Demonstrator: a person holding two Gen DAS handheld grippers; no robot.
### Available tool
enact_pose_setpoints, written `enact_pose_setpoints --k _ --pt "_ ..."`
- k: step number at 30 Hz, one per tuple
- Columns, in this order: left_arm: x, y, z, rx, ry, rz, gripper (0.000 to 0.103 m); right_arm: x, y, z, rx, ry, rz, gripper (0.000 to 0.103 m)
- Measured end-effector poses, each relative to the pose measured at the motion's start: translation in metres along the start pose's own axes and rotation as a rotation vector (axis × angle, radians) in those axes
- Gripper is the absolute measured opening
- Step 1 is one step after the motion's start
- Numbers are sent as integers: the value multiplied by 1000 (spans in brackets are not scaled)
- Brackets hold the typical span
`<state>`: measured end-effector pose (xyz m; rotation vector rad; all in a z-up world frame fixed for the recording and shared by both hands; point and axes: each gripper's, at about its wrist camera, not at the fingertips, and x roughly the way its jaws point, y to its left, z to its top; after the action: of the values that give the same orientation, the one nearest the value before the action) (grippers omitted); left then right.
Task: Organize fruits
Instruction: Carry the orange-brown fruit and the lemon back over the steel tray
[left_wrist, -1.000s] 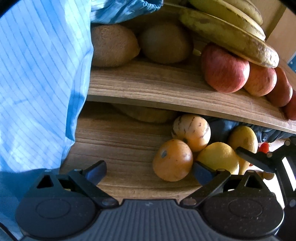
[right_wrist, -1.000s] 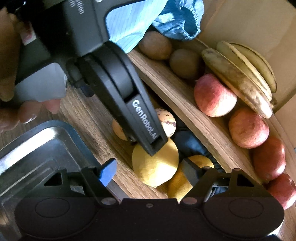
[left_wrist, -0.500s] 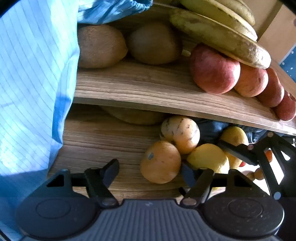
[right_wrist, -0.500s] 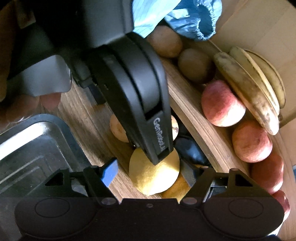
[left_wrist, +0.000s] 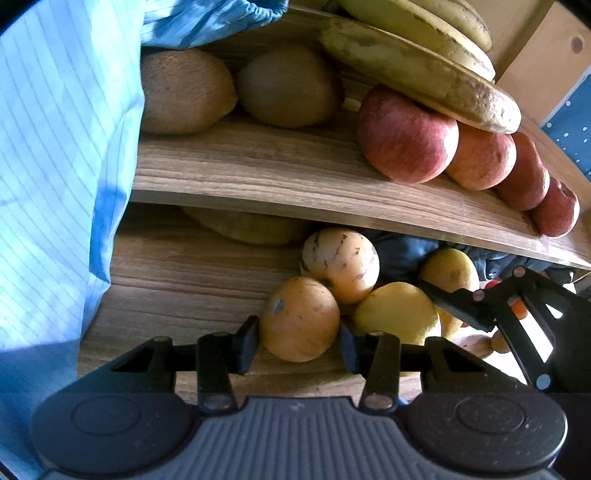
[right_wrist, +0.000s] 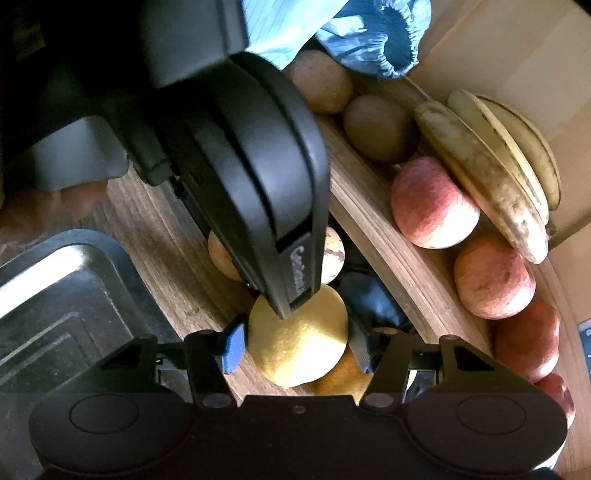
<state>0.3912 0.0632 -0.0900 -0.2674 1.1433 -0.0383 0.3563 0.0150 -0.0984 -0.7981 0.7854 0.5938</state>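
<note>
On lower shelf (left_wrist: 177, 280), left to right:
left gripper (left_wrist: 295, 338): jaws just closed in, pads touching orange fruit (left_wrist: 300, 318)
right gripper (right_wrist: 295, 341): jaws just closed in, clamping yellow fruit (right_wrist: 299, 343)
upper shelf (left_wrist: 258, 177): apples (left_wrist: 406, 134), bananas (left_wrist: 417, 70)

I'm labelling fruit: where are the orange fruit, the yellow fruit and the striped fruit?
orange fruit (left_wrist: 300, 318): left wrist view, its front face.
yellow fruit (right_wrist: 301, 345): right wrist view, its middle.
striped fruit (left_wrist: 341, 263): left wrist view, its speckled top.
</note>
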Motion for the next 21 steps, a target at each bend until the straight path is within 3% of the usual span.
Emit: enact_pose_setpoints --k 21 --pt "-10 0 -3 16 -21 3 48 -20 -3 -15 60 -14 4 58"
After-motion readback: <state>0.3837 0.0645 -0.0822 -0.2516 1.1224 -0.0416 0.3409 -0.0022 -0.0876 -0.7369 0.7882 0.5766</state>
